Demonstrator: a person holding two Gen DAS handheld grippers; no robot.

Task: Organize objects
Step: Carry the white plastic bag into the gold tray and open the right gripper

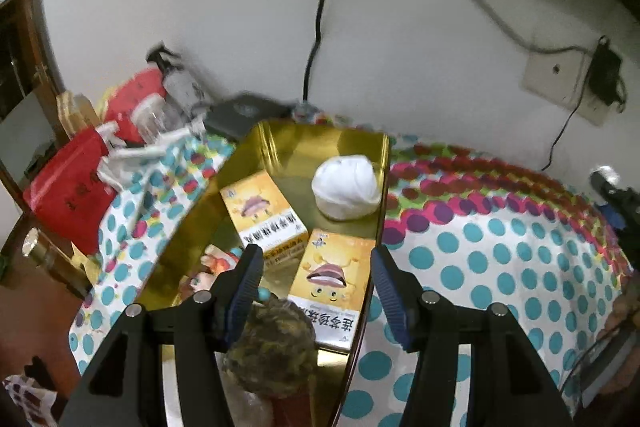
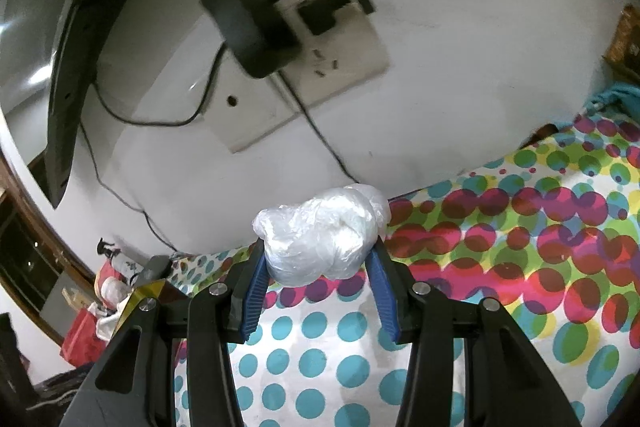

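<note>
The right hand-held gripper (image 2: 318, 259) grips a white plastic-wrapped bundle (image 2: 322, 233) at its fingertips. The left hand-held gripper (image 1: 316, 265) hangs open above the gold tin (image 1: 280, 143), two yellow boxes (image 1: 330, 287) ahead between its fingers; their Chinese print is unreadable.

glossy gold metal tin (image 1: 276, 143); crinkly clear plastic bundle (image 2: 320, 235); matt dotted cloth (image 2: 520, 247).

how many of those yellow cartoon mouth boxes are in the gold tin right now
2. One yellow box lies mid-tin, left of the white wad. The other yellow box lies nearer, between the open left gripper's fingers. The gold tin's near end is partly blocked, so another could be hidden.
</note>
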